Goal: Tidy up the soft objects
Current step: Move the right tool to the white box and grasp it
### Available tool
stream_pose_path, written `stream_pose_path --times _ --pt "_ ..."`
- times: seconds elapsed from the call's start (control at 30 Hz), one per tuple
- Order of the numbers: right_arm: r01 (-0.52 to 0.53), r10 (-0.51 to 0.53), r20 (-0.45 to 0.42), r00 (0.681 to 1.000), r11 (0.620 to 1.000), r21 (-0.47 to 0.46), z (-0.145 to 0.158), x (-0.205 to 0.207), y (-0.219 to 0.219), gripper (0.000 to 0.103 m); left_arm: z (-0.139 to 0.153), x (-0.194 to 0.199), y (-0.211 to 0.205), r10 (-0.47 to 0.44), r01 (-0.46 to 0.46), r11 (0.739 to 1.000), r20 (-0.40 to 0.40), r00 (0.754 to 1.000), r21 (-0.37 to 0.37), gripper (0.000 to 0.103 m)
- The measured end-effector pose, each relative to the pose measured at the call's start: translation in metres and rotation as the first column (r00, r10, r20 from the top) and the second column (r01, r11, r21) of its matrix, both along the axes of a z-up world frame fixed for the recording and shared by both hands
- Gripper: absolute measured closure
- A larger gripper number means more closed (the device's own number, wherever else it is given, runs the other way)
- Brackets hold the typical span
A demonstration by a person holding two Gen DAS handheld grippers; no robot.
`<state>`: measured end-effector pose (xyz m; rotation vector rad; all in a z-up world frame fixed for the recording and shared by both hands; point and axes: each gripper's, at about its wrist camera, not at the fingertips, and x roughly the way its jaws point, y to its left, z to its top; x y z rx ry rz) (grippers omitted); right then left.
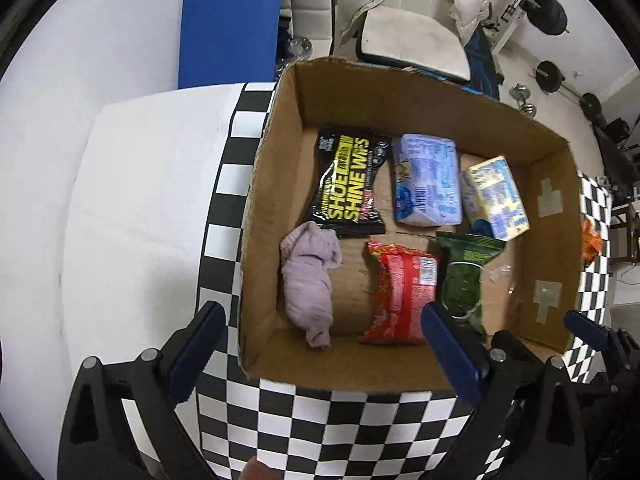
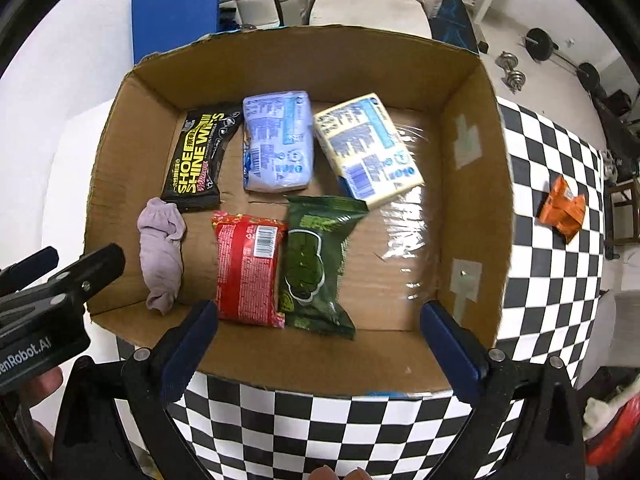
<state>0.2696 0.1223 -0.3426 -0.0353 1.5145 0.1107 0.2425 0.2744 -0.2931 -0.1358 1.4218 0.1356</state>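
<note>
An open cardboard box (image 1: 400, 100) (image 2: 320, 64) stands on a checkered cloth. Inside lie a black shoe-shine wipes pack (image 1: 346, 184) (image 2: 198, 158), a lilac tissue pack (image 1: 426, 180) (image 2: 278, 142), a yellow-and-blue tissue pack (image 1: 494, 198) (image 2: 368, 150), a red packet (image 1: 402, 296) (image 2: 248, 268), a green packet (image 1: 464, 276) (image 2: 316, 264) and a rolled lilac sock (image 1: 310, 284) (image 2: 162, 252). An orange packet (image 2: 562, 210) lies on the cloth right of the box. My left gripper (image 1: 320, 320) hangs open above the sock and red packet. My right gripper (image 2: 318, 312) hangs open above the red and green packets. Neither holds anything.
The checkered cloth (image 2: 552, 280) covers the table around the box, with a white surface (image 1: 140, 200) to the left. Beyond the table are a chair with a pale jacket (image 1: 412, 8), a blue mat (image 1: 232, 28) and dumbbells (image 2: 514, 74) on the floor.
</note>
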Motion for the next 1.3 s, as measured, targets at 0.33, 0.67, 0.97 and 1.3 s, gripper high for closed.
stream_pose_path --times 0.33,0.67,0.97,1.3 --pt "0.028 -0.032 0.038 0.999 0.995 0.100 0.037 -0.020 -0.033 0.001 0.040 -0.009 -0.032 -0.004 0.005 1.000 0.083 0.997 -0.008 0.002" --pt "0.104 -0.126 0.100 0.987 0.975 0.198 0.084 -0.025 -0.148 0.001 0.105 0.006 -0.158 -0.257 0.227 0.963 0.228 0.939 0.147 0.002" --pt "0.309 -0.312 -0.026 0.950 0.919 0.245 0.024 -0.020 -0.294 0.001 0.051 0.025 -0.263 -0.366 0.286 0.874 0.146 0.919 0.394 0.002" --pt "0.230 -0.213 -0.097 0.972 0.946 0.227 -0.089 -0.012 -0.241 0.008 -0.016 0.029 -0.229 -0.198 0.157 0.859 0.033 0.980 0.487 0.002"
